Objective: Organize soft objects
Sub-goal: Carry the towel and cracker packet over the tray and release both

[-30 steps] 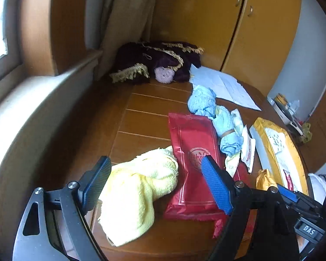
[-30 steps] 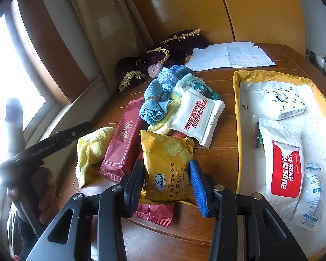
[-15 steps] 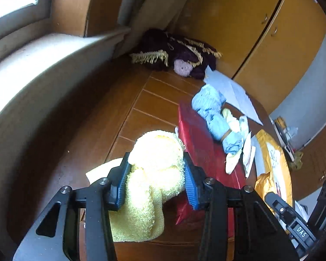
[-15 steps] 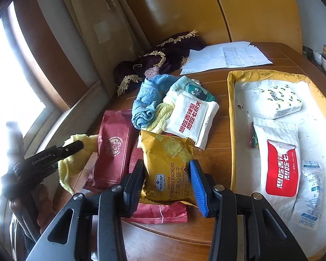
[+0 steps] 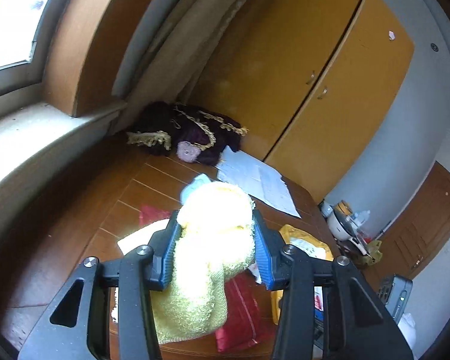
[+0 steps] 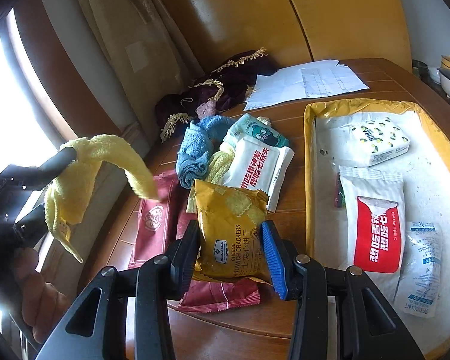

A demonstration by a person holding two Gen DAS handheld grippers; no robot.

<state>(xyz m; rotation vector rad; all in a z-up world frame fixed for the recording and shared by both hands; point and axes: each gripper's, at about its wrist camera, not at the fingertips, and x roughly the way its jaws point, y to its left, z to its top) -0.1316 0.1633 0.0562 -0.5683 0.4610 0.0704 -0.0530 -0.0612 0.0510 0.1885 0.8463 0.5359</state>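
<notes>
— Where's your yellow towel [image 5: 213, 240]?

— Centre of the left view, pinched between your left gripper [image 5: 216, 249] fingers and hanging clear of the table [image 5: 84, 219].

— And your right gripper [image 6: 231, 258]?

— Low centre of its view, closed around the cracker packet [image 6: 231, 240], which overlaps a red pouch [image 6: 219, 298].
</notes>
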